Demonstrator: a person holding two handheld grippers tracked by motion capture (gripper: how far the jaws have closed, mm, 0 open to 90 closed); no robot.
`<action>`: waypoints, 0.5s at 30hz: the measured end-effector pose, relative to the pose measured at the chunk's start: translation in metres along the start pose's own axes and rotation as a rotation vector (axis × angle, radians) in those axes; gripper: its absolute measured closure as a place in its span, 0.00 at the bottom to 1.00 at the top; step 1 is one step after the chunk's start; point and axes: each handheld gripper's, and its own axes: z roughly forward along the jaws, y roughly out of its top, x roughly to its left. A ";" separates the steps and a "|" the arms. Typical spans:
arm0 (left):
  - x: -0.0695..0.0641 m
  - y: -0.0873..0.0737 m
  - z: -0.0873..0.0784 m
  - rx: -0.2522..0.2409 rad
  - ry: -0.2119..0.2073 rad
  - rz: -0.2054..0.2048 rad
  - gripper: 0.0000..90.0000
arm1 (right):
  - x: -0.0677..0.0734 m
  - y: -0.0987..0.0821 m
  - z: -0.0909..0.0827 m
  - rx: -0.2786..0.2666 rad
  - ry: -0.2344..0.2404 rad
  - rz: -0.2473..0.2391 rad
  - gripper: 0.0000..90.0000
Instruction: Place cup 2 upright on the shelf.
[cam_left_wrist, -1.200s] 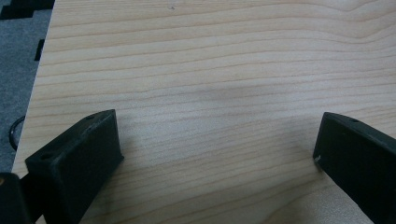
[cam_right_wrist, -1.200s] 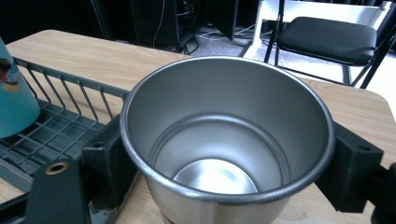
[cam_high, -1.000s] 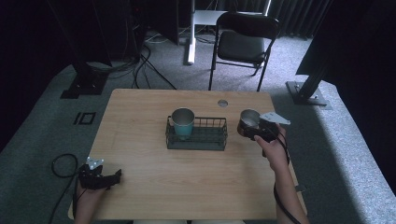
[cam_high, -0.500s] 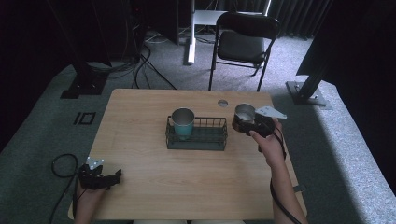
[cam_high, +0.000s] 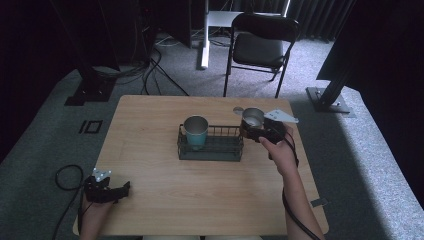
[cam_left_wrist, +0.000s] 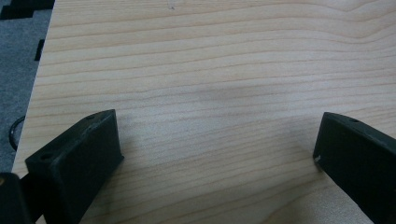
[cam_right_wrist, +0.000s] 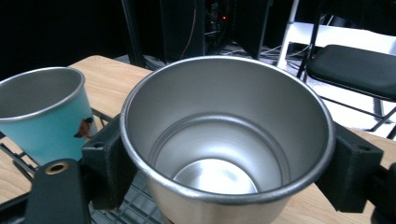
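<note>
Basket (cam_high: 210, 148) with teal cup (cam_high: 195, 131) beside steel cup (cam_high: 252, 118).

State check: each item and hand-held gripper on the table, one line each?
Steel cup: upright, empty, clamped between the jaws, held at the basket's right end.
Teal cup: upright, standing in the basket's left end.
Wire basket: on the table, right part free.
Right hand-held gripper: shut on the steel cup.
Left hand-held gripper: open, holding nothing, over bare table.
</note>
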 end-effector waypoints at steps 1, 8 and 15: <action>0.000 0.000 0.000 0.000 0.000 0.000 0.01 | 0.002 0.001 0.001 -0.001 0.005 -0.002 0.20; 0.000 0.000 0.000 0.000 0.000 0.000 0.02 | 0.013 0.005 0.008 -0.005 0.033 -0.005 0.20; 0.000 0.000 0.000 0.000 0.000 0.000 0.02 | 0.025 0.009 0.015 -0.004 0.055 -0.019 0.20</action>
